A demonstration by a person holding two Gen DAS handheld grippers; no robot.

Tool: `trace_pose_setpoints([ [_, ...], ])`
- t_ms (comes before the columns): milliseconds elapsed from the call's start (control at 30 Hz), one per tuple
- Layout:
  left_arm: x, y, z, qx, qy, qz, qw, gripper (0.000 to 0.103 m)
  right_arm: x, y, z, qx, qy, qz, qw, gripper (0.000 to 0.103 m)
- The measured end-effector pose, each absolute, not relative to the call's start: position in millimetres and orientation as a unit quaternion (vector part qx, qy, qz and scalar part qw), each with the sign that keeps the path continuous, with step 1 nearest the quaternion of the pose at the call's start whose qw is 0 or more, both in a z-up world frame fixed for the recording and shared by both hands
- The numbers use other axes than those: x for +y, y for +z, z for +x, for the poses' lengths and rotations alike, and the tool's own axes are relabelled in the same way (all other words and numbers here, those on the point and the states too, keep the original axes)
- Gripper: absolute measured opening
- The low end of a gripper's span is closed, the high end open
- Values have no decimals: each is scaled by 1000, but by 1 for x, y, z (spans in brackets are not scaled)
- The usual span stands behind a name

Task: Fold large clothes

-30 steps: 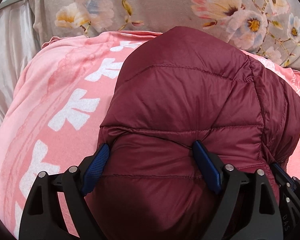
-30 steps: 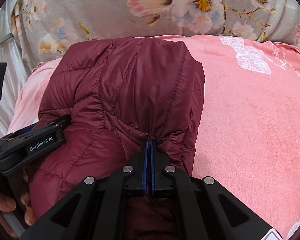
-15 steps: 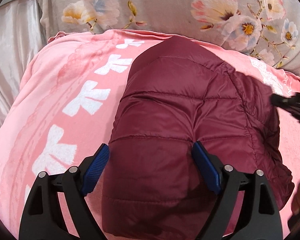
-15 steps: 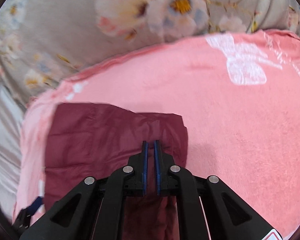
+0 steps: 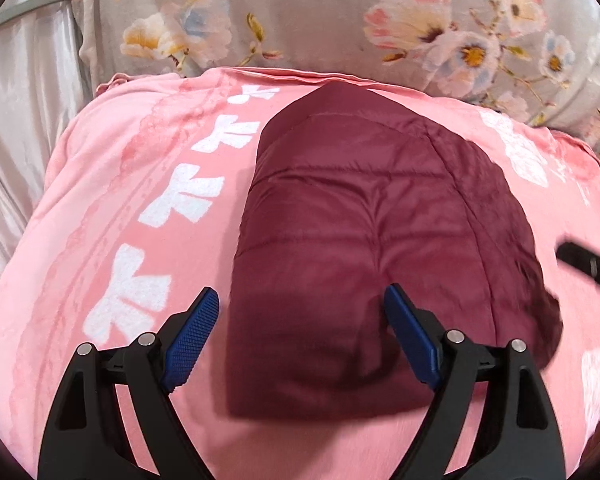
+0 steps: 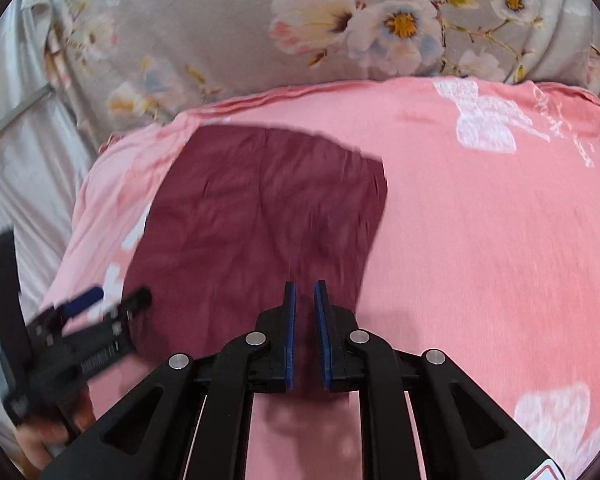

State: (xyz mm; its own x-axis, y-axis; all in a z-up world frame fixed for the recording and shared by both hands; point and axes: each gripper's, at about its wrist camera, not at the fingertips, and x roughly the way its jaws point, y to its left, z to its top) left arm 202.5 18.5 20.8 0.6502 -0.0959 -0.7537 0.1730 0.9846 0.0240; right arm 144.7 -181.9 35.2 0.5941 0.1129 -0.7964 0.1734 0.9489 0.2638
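Lying folded on one pink blanket, one maroon quilted jacket sits between two tools.

Left tool hovers above the jacket's near edge, its two blue pads spread wide and touching nothing. Right tool has its two pads a narrow slit apart and opening, no fabric between them. One flowered grey bedsheet lies beyond the blanket.

I see open pink blanket right of the folded maroon puffer jacket; the floral pillow walls off the far edge, and satin sheet borders the left.
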Motion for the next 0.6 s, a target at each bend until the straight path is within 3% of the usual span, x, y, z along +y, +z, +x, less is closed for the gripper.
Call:
trace_pose_setpoints([
  [233,37,-6,183,466,-79,-15,881,83,-175,-11,135,500,-20,164,850,12],
  [467,38,-11,159,465,-75,-13,882,82,-164,-9,98,472,-32,148,868,14],
  [533,37,-15,153,463,-72,-6,884,82,-162,-10,90,466,-37,143,872,23],
  [600,34,-22,143,462,-71,-2,884,82,-159,-10,79,457,-45,137,878,50],
])
